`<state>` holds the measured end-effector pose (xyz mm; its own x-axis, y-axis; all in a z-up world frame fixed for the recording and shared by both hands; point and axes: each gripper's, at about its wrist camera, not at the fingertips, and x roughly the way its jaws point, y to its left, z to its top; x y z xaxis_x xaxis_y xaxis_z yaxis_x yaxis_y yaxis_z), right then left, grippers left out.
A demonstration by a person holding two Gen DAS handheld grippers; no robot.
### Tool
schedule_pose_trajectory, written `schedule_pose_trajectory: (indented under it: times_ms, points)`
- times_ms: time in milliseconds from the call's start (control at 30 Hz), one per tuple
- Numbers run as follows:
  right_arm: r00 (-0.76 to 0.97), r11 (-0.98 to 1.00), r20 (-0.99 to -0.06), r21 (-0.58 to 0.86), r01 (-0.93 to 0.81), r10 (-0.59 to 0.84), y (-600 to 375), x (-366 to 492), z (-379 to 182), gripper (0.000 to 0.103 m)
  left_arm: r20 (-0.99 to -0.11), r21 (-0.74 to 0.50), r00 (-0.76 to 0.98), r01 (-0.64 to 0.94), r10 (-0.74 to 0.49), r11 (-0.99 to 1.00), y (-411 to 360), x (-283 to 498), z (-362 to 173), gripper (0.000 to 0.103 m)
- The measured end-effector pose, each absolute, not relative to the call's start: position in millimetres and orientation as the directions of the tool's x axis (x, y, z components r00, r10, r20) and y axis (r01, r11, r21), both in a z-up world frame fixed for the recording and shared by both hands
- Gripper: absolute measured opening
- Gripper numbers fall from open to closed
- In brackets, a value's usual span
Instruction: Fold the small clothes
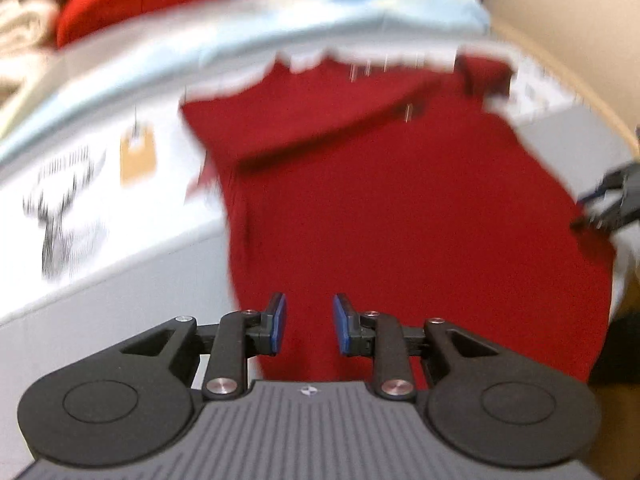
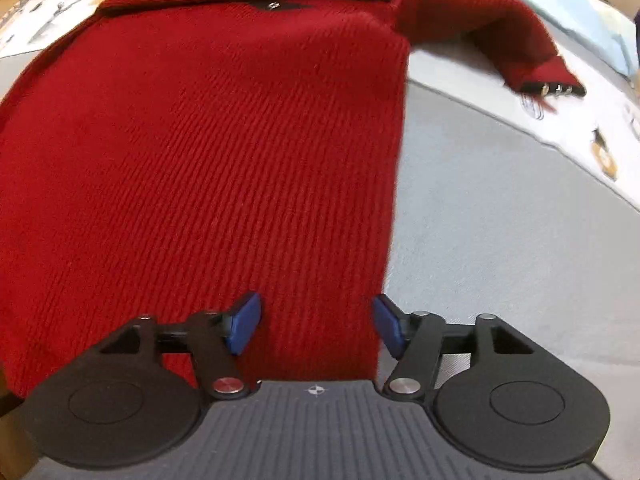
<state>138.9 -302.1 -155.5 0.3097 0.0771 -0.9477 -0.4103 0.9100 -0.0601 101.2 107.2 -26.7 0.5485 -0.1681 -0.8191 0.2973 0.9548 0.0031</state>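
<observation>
We see the small red ribbed-knit sweater (image 2: 208,152) spread flat on the grey counter (image 2: 500,240), its long axis running straight ahead of both hand-held grippers, hem nearest us. Our right hand-held gripper (image 2: 316,326) straddles the hem's right corner, jaws wide apart and empty; our left hand-held gripper (image 1: 309,322), blurred, hovers over the hem's other side, half open, gripping nothing. One sleeve (image 2: 492,24) trails right of the sweater.

Left wrist view blurred — white cloth (image 1: 68,196) print unreadable, red sweater (image 1: 400,208) smeared.
</observation>
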Motion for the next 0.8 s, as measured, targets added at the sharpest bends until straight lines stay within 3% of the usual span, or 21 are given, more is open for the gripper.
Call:
schedule_pose_trajectory:
  times_ms: [167, 400, 500, 567, 667, 700, 733, 767, 800]
  points:
    - [0.456, 0.959, -0.879, 0.003, -0.283, 0.138, -308.5, 169.9, -119.3, 0.056, -0.742, 0.008, 0.641, 0.301, -0.196, 0.954, 48.5, 148.2, -15.5, 0.029]
    - [0.552, 0.991, -0.826, 0.058, -0.118, 0.114, -318.1, 215.8, -103.8, 0.057, -0.716, 0.003, 0.672, 0.275, -0.190, 0.961, -44.4, 265.5, -57.3, 0.029]
    - [0.550, 0.992, -0.832, 0.114, 0.045, 0.071, -334.5, 229.8, -95.7, 0.057, -0.717, 0.004, 0.673, 0.263, -0.180, 0.965, -78.3, 310.8, -77.8, 0.050]
    - [0.558, 0.983, -0.827, 0.153, 0.106, 0.069, -345.4, 247.6, -93.5, 0.057, -0.733, 0.003, 0.660, 0.243, -0.163, 0.970, -90.7, 335.3, -93.8, 0.073]
    - [0.579, 0.972, -0.811, 0.196, 0.130, 0.086, -350.1, 262.9, -87.4, 0.057, -0.786, 0.015, 0.602, 0.239, -0.137, 0.971, -109.3, 371.1, -125.8, 0.075]
    - [0.583, 0.970, -0.808, 0.202, 0.134, 0.087, -351.1, 264.2, -86.5, 0.057, -0.805, 0.043, 0.581, 0.256, -0.118, 0.966, -114.4, 380.1, -137.5, 0.070]
    - [0.585, 0.969, -0.807, 0.203, 0.139, 0.085, -352.4, 268.1, -85.3, 0.057, -0.803, 0.100, 0.590, 0.275, -0.086, 0.956, -116.8, 383.0, -144.7, 0.053]
    - [0.582, 0.968, -0.809, 0.202, 0.149, 0.079, -353.3, 271.8, -84.9, 0.057, -0.784, 0.143, 0.616, 0.299, -0.076, 0.943, -115.6, 382.2, -145.2, 0.026]
    - [0.578, 0.966, -0.813, 0.202, 0.158, 0.076, -353.5, 271.5, -85.9, 0.057, -0.779, 0.147, 0.620, 0.320, -0.090, 0.936, -107.5, 381.6, -140.3, 0.011]
